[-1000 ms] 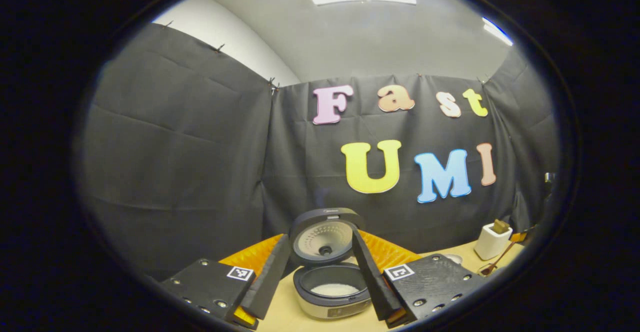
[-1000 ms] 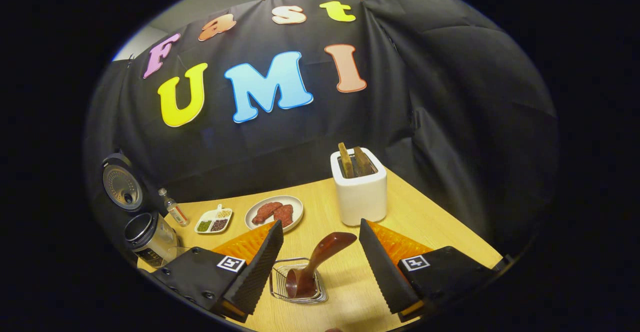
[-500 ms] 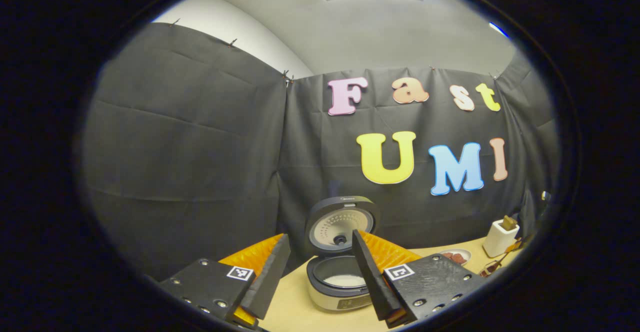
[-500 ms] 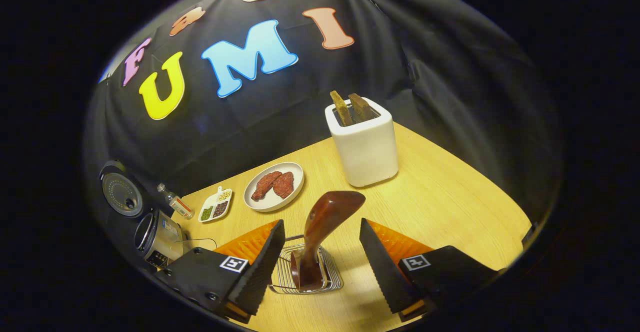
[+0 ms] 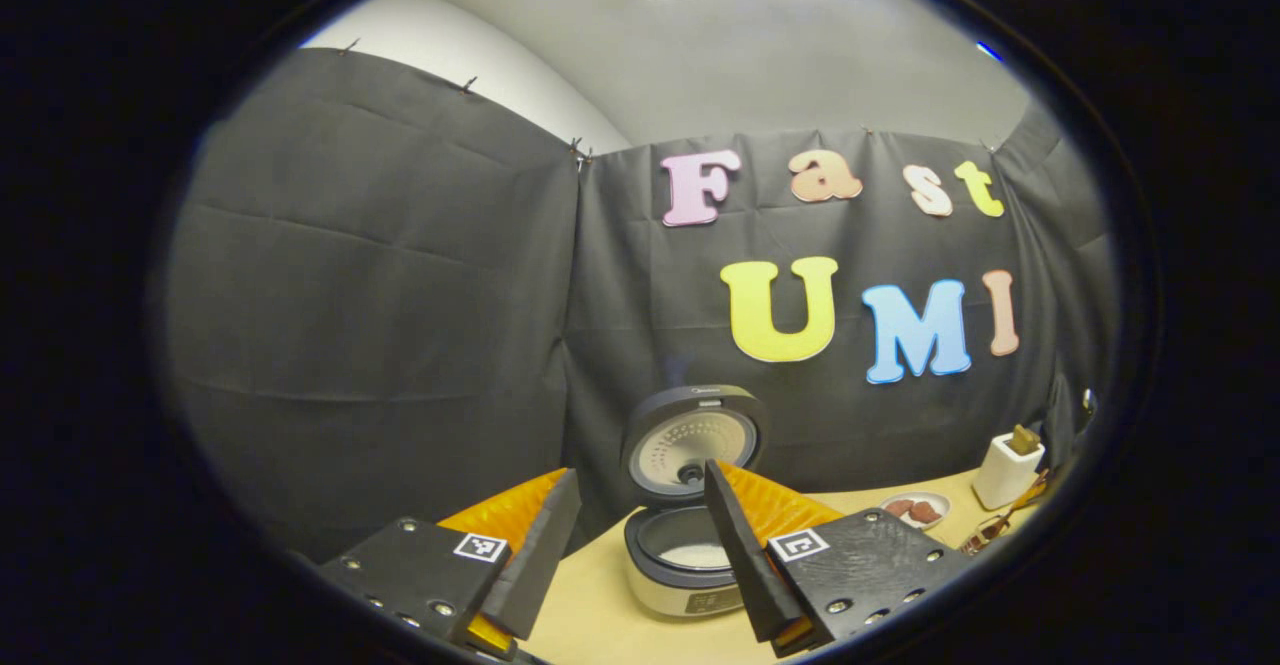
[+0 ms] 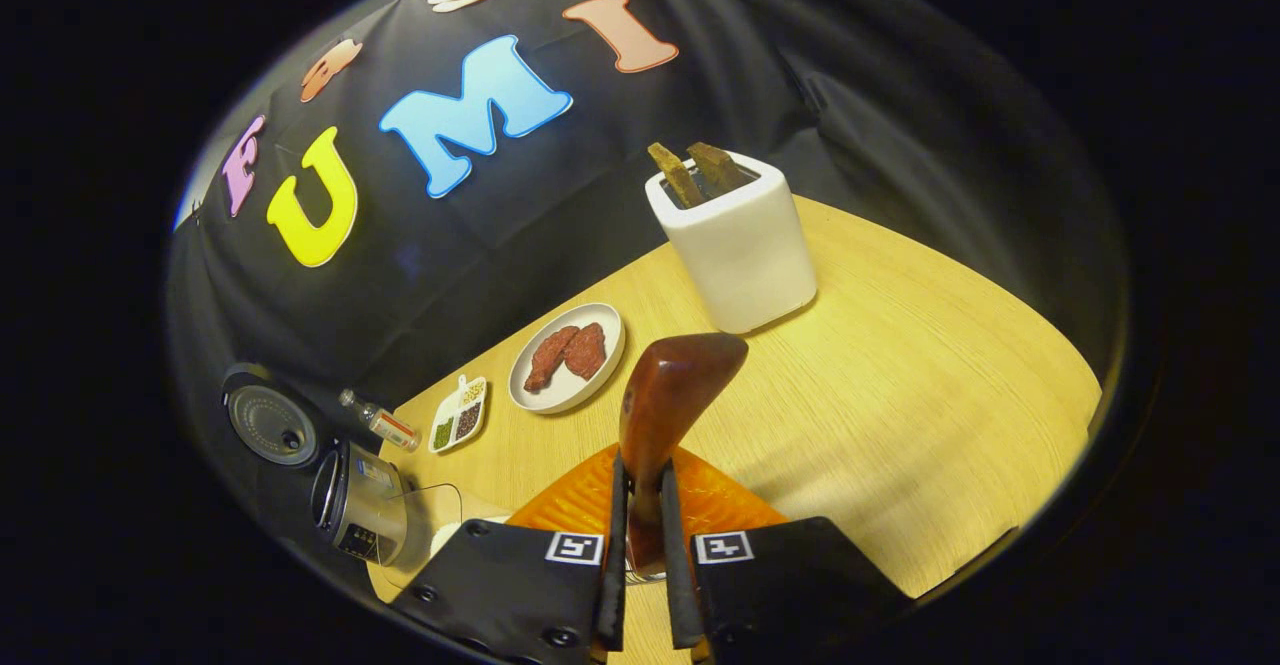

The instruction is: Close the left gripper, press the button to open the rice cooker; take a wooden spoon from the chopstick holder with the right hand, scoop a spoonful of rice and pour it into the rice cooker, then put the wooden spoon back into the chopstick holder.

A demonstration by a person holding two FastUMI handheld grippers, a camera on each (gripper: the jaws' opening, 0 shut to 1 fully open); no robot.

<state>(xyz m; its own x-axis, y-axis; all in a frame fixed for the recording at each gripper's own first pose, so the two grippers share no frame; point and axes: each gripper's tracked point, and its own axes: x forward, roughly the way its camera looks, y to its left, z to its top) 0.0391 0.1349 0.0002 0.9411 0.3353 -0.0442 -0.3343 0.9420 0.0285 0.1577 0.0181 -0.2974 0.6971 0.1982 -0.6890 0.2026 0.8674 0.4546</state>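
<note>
The wooden spoon [image 6: 668,400] sits dead centre in the right gripper view, its handle rising toward 12 o'clock from between the fingers, long axis roughly in line with the fingers and leaning a bit to 1 o'clock. The right gripper [image 6: 640,585] is clenched on the handle w/ both fingers pressing the shaft from 9 and 3 o'clock; half a sec ago they stood wide apart either side of it, so the grab has just been made. The spoon's lower end and the chopstick holder under it are hidden behind the fingers, so can't tell if the bowl has lifted clear yet. Next move is prob. a straight pull along the handle's axis, up and out. The rice cooker [image 6: 365,510] is at about 9 o'clock from the spoon, lid up, well apart across the desk [image 6: 900,375]; the meat plate [image 6: 567,357] and toaster [image 6: 730,235] lie at 11 and 1 o'clock. In the left gripper view the left gripper [image 5: 635,555] is released, fingers spread, holding nothing, w/ the cooker [image 5: 690,555] open between them at 12 o'clock, white rice visible inside; vs a sec ago it has drifted a little left and back. The right hand is the nearer one to the spoon.
</note>
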